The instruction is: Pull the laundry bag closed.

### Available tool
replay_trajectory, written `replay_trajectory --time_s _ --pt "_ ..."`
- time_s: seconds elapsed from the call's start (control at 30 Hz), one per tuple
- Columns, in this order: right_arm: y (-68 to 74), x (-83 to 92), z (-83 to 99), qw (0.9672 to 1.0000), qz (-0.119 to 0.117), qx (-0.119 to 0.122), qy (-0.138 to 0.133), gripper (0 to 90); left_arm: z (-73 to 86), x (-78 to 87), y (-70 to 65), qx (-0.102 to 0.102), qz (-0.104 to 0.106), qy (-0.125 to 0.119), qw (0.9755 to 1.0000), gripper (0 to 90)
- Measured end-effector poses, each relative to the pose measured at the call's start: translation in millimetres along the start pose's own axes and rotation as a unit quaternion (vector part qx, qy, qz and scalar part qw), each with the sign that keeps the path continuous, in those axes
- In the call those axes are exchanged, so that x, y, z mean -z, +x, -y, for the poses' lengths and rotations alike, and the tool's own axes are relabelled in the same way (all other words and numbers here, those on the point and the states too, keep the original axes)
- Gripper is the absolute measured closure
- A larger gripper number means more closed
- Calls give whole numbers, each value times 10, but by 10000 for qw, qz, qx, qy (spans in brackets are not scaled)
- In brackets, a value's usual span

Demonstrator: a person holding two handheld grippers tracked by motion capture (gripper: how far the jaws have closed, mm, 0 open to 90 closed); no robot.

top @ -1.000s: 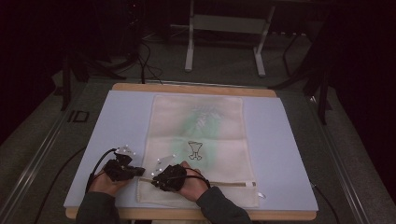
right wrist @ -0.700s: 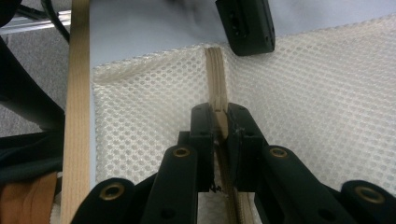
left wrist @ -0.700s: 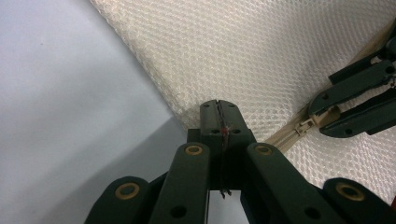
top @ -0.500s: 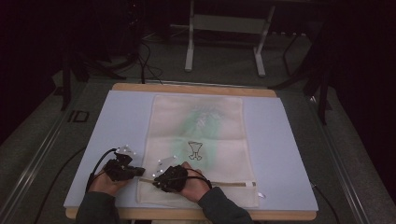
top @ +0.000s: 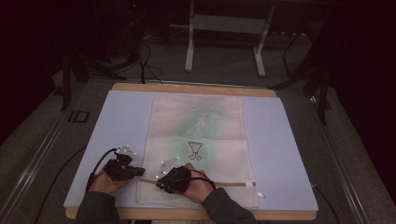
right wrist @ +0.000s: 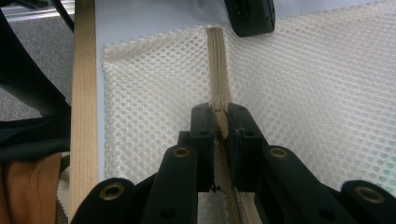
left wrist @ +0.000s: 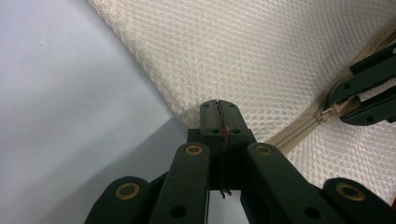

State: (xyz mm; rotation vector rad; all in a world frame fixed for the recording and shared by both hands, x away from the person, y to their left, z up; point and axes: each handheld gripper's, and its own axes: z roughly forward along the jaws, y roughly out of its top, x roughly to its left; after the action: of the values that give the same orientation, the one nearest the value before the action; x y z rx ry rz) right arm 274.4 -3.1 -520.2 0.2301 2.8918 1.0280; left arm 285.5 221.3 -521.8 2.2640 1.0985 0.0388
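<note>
High view: pale mat [top: 289,154] on wood table [top: 196,88], dark room w/ metal stand [top: 224,28] behind; mesh bag [top: 201,135] lies flat mid-mat, both hands low at its near end. Left gripper view: left gripper [left wrist: 219,109] jaws shut on bag's edge by the zip [left wrist: 299,133]. Right gripper view: right gripper [right wrist: 220,114] clamped on zip, left's tip just ahead.

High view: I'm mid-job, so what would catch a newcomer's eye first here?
The cream mesh laundry bag lies flat in the middle of the pale blue table, with a green shape showing through it. At its near edge both grippers work the zipper: the left gripper is shut on the bag's corner, and the right gripper is shut on the zipper pull.
</note>
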Motion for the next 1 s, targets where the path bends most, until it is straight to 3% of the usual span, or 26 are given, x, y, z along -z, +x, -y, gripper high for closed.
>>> replay_trajectory --time_s 1.0 --pt "25 158 123 9998 82 60 175 822 -2 -3 -11 19 -29 -4 10000 899"
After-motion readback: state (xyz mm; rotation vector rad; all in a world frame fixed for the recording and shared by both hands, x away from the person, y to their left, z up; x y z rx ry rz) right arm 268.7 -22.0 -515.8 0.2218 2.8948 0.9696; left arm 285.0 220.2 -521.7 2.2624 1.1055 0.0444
